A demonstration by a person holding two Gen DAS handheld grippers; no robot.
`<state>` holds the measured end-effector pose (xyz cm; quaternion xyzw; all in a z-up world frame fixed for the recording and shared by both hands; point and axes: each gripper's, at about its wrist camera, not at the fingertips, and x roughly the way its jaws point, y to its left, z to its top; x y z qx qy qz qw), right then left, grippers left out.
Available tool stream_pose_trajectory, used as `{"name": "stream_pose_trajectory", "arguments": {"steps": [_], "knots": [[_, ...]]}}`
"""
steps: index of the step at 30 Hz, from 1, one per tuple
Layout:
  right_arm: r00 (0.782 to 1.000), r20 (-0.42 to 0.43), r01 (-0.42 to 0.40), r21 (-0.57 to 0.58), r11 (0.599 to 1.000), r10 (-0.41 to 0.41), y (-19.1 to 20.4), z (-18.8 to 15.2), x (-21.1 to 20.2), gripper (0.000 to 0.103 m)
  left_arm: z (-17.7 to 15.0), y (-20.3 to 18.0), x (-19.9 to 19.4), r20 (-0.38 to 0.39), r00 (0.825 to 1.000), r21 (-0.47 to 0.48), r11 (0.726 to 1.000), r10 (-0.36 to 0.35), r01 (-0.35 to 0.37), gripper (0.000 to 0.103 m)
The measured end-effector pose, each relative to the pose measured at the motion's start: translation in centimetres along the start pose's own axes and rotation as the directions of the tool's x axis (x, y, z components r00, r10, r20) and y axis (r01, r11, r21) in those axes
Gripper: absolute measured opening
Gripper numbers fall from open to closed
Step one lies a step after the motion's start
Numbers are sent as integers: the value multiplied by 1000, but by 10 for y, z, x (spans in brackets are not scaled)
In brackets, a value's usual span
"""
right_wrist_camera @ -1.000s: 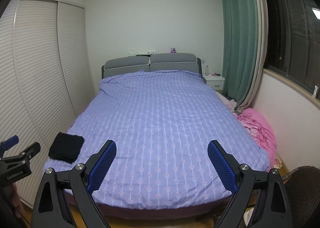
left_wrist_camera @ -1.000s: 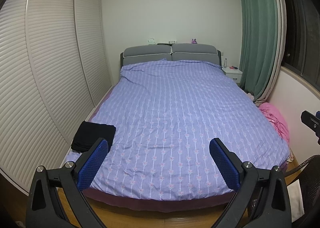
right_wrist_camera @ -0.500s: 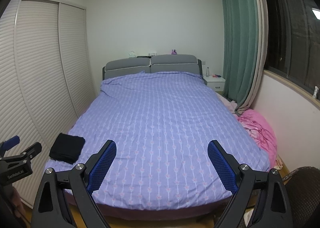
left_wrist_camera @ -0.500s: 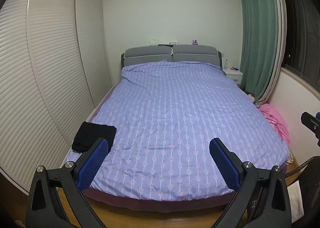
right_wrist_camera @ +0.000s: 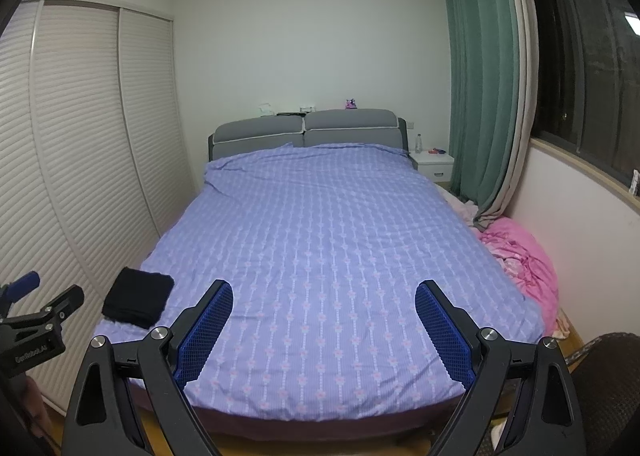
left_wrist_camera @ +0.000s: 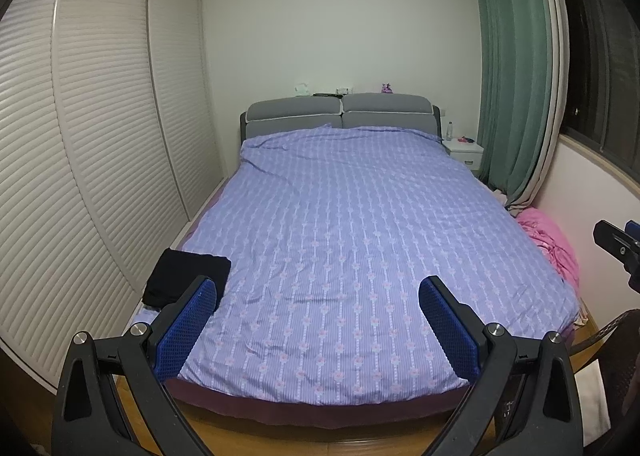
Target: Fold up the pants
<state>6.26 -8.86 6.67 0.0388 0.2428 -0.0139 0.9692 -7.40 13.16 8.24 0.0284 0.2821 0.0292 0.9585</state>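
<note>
Black pants (left_wrist_camera: 186,276) (right_wrist_camera: 138,297) lie folded into a neat rectangle on the near left corner of the bed (left_wrist_camera: 360,240) (right_wrist_camera: 320,240), which has a purple patterned cover. My left gripper (left_wrist_camera: 318,294) is open and empty, held off the foot of the bed, with its left pad just in front of the pants. My right gripper (right_wrist_camera: 324,298) is also open and empty, further right and well clear of the pants. Each gripper shows at the edge of the other's view.
White louvred wardrobe doors (left_wrist_camera: 80,159) run close along the bed's left side. A pink heap of bedding (right_wrist_camera: 524,256) lies on the floor at the right, under green curtains (right_wrist_camera: 480,95). A white nightstand (right_wrist_camera: 434,165) stands by the grey headboard (right_wrist_camera: 304,131). Dark wicker furniture (right_wrist_camera: 604,388) is at lower right.
Both views have pulled back and tipped slightly, so the bed sits a little lower in frame. The pants and both open grippers stand as before.
</note>
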Motion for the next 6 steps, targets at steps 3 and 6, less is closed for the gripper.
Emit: {"name": "stream_pose_trajectory", "arguments": {"steps": [3, 6], "knots": [[1000, 1, -7, -5, 1000, 7, 0, -1, 1, 93, -1, -6, -2, 16, 1000, 11, 1000, 14, -15, 103], [1000, -2, -16, -11, 1000, 16, -3, -2, 3, 93, -1, -14, 0, 7, 1000, 20, 1000, 23, -23, 103]]}}
